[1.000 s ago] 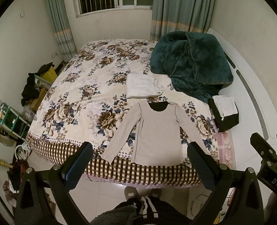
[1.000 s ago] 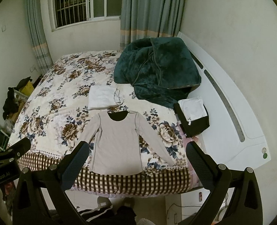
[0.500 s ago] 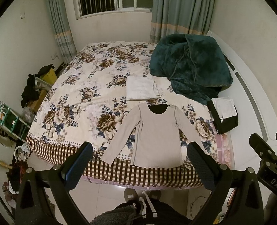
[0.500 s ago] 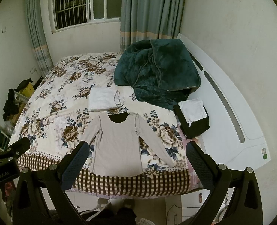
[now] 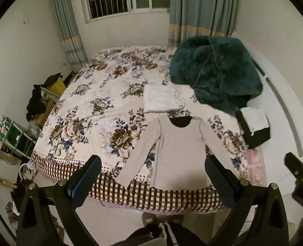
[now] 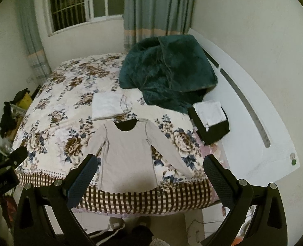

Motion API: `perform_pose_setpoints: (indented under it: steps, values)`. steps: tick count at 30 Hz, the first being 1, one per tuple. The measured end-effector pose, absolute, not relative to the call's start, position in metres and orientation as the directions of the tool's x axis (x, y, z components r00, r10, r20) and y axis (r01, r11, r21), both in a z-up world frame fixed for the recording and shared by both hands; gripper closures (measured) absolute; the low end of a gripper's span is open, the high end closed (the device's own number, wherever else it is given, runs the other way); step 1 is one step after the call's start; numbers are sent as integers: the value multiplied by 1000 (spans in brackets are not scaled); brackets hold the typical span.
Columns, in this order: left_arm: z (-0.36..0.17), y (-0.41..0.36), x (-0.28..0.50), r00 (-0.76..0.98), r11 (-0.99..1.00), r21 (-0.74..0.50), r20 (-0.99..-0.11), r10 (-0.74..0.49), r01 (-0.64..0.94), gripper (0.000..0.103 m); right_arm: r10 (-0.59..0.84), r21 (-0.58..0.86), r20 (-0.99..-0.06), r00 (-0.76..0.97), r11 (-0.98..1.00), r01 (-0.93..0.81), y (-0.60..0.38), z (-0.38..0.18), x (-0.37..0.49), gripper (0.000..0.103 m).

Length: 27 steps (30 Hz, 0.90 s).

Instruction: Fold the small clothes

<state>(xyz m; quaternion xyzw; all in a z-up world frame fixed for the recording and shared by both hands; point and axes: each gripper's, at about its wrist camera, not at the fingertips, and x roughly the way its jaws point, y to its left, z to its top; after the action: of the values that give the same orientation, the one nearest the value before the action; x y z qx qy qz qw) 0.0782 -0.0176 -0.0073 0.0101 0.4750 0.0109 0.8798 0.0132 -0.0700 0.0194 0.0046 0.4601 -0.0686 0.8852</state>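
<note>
A wide bed (image 5: 86, 110) with a cream floral cover filled most of the room, its near edge trimmed in a brown checked border that dropped toward pale floor tiles. A crumpled dark green blanket (image 5: 215, 75) was heaped at the bed's far right corner, against the white headboard (image 6: 254, 110) running along the right side. The left half of the cover lay bare.

A beige long-sleeved top (image 5: 178, 153) lay flat on the bed near the front edge, neckline pointing away, both sleeves angled outward. Its hem reached onto the checked border, right at the mattress edge; the left sleeve cuff also ended on that border. Just beyond the neckline sat a folded white cloth (image 5: 159, 100), close to the top but whether touching could not be told. To the right, near the headboard side of the bed, a folded black garment (image 6: 211, 127) carried a smaller folded white piece (image 6: 210, 110).

The left gripper (image 5: 152, 181) and right gripper (image 6: 149, 181) hung above the floor in front of the bed, each with jaws spread wide and holding nothing.
</note>
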Motion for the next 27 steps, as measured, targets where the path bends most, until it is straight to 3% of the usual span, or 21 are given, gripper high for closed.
perform_pose_setpoints:
  steps: [5,14,17,21,27]
  values:
    - [-61,-9,103,525,999,51,-850,34,17,0,-123,-8,-861,494,974,227,-95,-35,46,0]
    - [-214,-17,184,338,989,150,-931,141,0,0,-186,-2,-947,263,820,572,-231,-228,81,0]
    - [-268,-25,210,273,983,180,-945,180,-25,0,-138,32,-970,201,744,667,-289,-310,85,1]
    - [-336,-31,239,182,968,246,-951,251,-54,0,-32,79,-991,129,643,762,-351,-426,93,15]
    - [-428,-16,268,-22,948,261,-965,262,-183,0,176,183,-976,126,356,917,-404,-572,86,16]
